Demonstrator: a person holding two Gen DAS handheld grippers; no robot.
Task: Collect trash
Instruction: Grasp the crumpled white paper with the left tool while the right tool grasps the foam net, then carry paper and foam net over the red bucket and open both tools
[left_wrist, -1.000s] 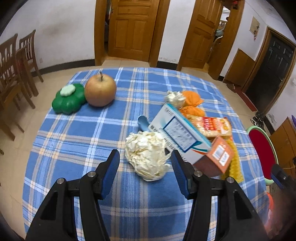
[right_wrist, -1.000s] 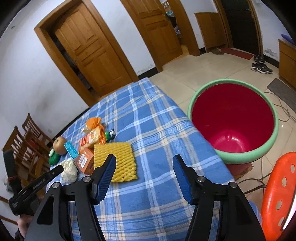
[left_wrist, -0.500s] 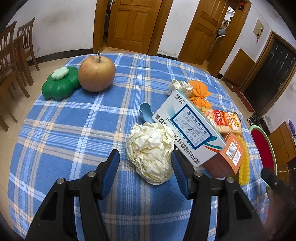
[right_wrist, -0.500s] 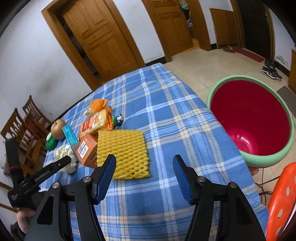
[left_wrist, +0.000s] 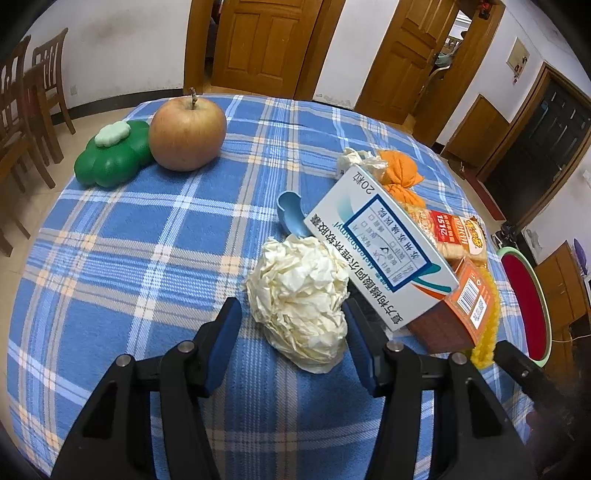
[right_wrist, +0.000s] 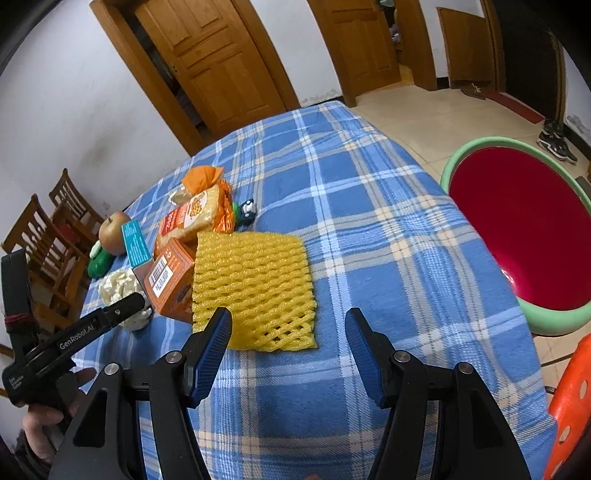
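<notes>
Left wrist view: left gripper (left_wrist: 291, 332), jaws apart and just closing a little, set either side of the crumpled paper ball (left_wrist: 299, 301) without yet pressing it. Ball lies on the blue plaid tablecloth (left_wrist: 129, 240), touching the white medicine box (left_wrist: 380, 247), which leans on the orange carton (left_wrist: 454, 314). Behind: snack packet (left_wrist: 447, 232), orange wrapper (left_wrist: 400, 173), small blue scoop (left_wrist: 291, 212). Apple (left_wrist: 187, 133) and green flower-shaped toy (left_wrist: 112, 155) sit well apart, probably not trash. Right wrist view: right gripper (right_wrist: 288, 349), jaws apart and empty, over the near edge of the yellow foam net (right_wrist: 253, 290), flat on the cloth beside the carton. Red bin with green rim (right_wrist: 480, 155), off the table's edge, shows nothing inside where visible. Status, as judged: nothing collected; every scrap remains on the table.
</notes>
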